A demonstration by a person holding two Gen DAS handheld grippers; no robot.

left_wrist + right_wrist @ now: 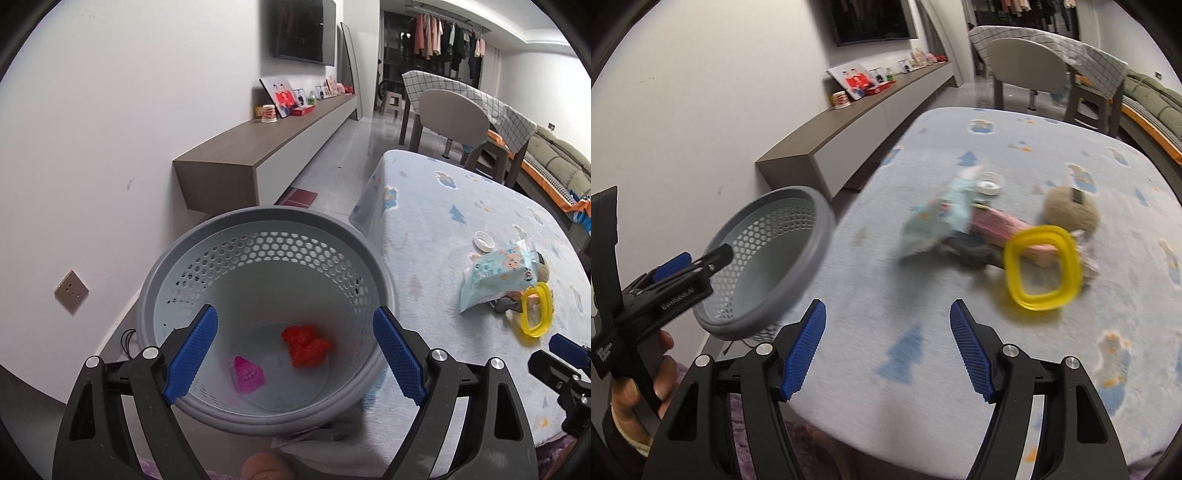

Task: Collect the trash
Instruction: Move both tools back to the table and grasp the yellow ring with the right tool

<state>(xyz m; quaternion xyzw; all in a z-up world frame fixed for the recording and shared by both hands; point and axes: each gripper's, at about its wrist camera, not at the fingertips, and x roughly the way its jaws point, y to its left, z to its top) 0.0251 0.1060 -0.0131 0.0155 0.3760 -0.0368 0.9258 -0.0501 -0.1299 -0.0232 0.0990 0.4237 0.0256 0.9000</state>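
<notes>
A grey-rimmed perforated bin point(266, 317) stands beside the table; inside lie a red crumpled scrap point(306, 345) and a pink scrap point(248, 374). My left gripper point(295, 354) hangs open and empty over the bin mouth. The bin point(768, 262) also shows in the right wrist view, with the left gripper point(690, 273) above it. My right gripper point(888, 343) is open and empty over the table's near edge. Trash lies ahead: a yellow ring point(1041, 269), a light-blue wrapper point(938, 221), a pink wrapper point(1004, 229), a white cap point(990, 182), a brown fuzzy ball point(1071, 210).
The table point(923, 350) has a pale blue patterned cloth. A long low cabinet point(266, 147) runs along the left wall with photos and a cup. A chair point(450, 122) and another covered table stand behind. A sofa point(554, 166) is at far right.
</notes>
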